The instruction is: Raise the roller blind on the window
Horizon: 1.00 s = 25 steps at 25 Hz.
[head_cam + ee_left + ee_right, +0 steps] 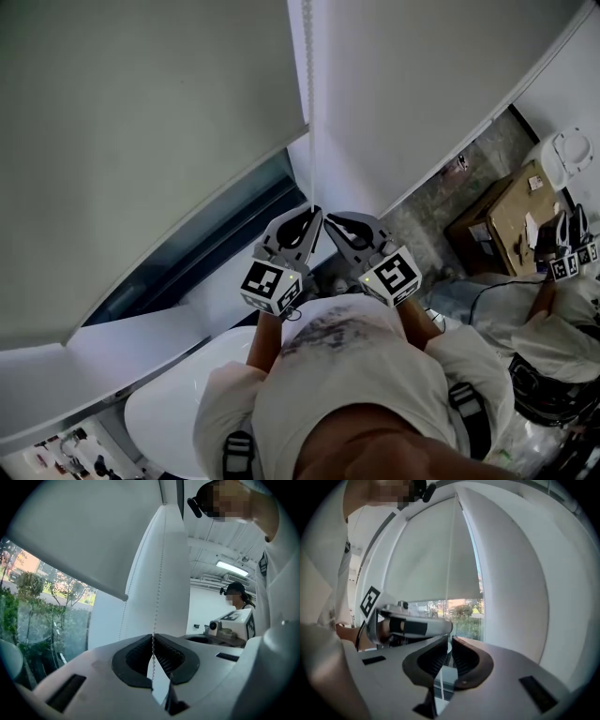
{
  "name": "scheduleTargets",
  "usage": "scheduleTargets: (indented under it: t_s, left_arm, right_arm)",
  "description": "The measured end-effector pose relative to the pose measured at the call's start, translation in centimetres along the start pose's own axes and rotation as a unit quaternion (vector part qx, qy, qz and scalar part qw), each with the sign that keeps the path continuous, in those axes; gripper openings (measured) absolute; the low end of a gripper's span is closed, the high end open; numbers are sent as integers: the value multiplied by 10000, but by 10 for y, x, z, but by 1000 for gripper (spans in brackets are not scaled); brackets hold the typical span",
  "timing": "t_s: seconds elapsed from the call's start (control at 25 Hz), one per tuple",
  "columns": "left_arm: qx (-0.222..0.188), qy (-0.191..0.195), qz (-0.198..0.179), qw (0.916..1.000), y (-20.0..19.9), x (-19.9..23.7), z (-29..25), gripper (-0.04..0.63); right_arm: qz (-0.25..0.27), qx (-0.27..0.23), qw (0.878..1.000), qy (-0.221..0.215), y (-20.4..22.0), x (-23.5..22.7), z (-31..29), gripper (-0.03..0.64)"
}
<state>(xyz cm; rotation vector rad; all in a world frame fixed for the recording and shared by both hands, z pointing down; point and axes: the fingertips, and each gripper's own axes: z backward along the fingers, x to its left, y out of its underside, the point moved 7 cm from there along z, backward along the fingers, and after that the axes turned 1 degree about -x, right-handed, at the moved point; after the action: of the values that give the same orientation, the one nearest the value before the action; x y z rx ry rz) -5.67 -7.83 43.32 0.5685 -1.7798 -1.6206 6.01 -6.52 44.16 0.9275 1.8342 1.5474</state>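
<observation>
Roller blind (141,141) hangs part-lowered, up and left of the fingers. Left gripper (153,639) fingers pinch the bead chain (159,573) tight. Right gripper (450,641) fingers sit nearly pressed together, seemingly on that same chain, just beside the left.

Left gripper (314,217): grey shell, black ribbed pads (136,660), rect. slots on top; marker cube (271,284), blk/wht squares.
Right gripper (331,221): same build; second marker cube (394,275).
T-shirt (375,384): white, short slvs, dark smudgy print (323,333) on chest.
Shoulder straps (466,409): black w/ buckles, one per side.
Head-mounted camera (194,504): black, seen in left gripper view.
</observation>
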Motion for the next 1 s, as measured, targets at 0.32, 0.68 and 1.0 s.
scheduleTargets:
  t_s: [0.32,0.68,1.0]
  left_arm:
    - [14,2,31,10000,-1,7,-7,15]
    - [-42,29,7,10000,-4,-1,0,15]
    - [-140,102,-276,9995,-17,-47,23,15]
  right_arm:
    - [276,-900,9955,86,-77,-10,8,73]
    - [444,-1677,9848,-58,-153,-5,5,124]
    - [573,-2014,9778,-90,-187,25,47,122]
